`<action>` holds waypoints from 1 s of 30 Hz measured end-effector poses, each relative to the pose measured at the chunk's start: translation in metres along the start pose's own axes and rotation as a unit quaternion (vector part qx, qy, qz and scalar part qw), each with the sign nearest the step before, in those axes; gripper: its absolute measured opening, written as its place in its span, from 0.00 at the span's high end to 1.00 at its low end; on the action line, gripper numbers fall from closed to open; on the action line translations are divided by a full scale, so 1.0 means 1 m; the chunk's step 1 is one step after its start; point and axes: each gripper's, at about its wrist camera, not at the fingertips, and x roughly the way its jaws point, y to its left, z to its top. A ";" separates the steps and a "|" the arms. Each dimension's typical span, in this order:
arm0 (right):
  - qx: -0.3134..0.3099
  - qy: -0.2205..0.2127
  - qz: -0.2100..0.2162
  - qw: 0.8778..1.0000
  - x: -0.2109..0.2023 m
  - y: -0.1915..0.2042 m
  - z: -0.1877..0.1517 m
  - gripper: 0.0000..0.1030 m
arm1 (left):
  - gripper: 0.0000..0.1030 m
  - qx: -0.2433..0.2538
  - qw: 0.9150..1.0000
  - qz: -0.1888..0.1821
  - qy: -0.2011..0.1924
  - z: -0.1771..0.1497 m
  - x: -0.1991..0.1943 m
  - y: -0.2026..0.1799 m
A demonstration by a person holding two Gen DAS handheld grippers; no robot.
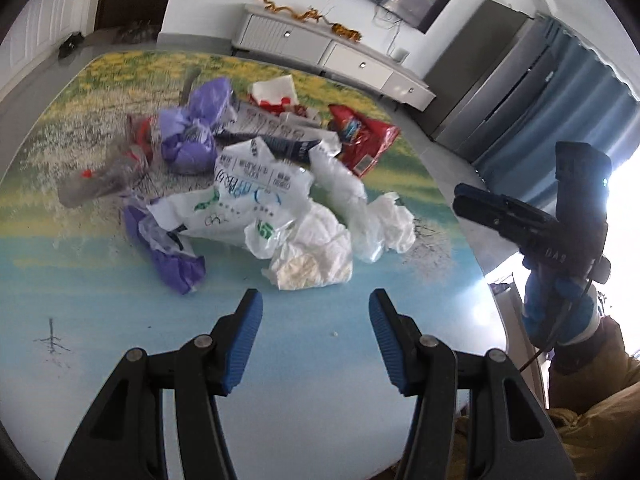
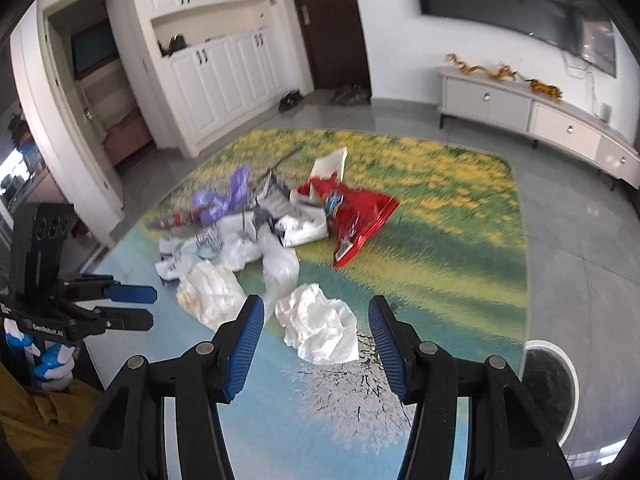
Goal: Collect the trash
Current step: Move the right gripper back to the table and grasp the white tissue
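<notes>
Looking from the left wrist: the left gripper (image 1: 316,312) hangs over the blue part of the rug (image 1: 120,304), fingers spread wide, nothing between them
Trash pile: heaped on the rug just ahead of the left gripper
Nearest piece: a crumpled tissue (image 1: 316,254) lies just beyond the fingertips, not touching them
White bag: a printed plastic bag (image 1: 240,196) sits behind the tissue
Purple bags: one purple bag (image 1: 192,136) at the far left of the pile, another (image 1: 172,256) at its near left edge
Red wrapper: a red snack bag (image 1: 364,138) lies at the far right of the pile
Right gripper: seen side-on at the right (image 1: 460,200), above the rug's edge; I cannot tell its opening from here
Looking from the right wrist: the right gripper (image 2: 316,312) is spread wide and holds nothing
White paper: a crumpled white paper (image 2: 320,326) lies on the rug between the open fingers
Red wrapper again: the snack bag (image 2: 360,216) lies farther off, well apart
Left gripper: at the left (image 2: 152,308), fingers parted
Bin: a round bin (image 2: 552,384) stands just beside the rug's right edge
</notes>
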 end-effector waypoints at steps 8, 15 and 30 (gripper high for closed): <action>-0.009 0.032 0.023 0.999 0.032 -0.009 0.000 0.50 | 0.55 -0.025 1.000 0.008 0.008 0.015 0.021 0.006; -0.015 0.049 0.036 0.998 0.046 -0.011 -0.003 0.60 | 0.64 -0.034 0.999 -0.013 0.023 0.024 0.041 0.007; -0.015 0.059 0.020 0.998 0.045 -0.009 -0.012 0.90 | 0.98 -0.020 0.999 -0.030 0.031 0.019 0.049 -0.004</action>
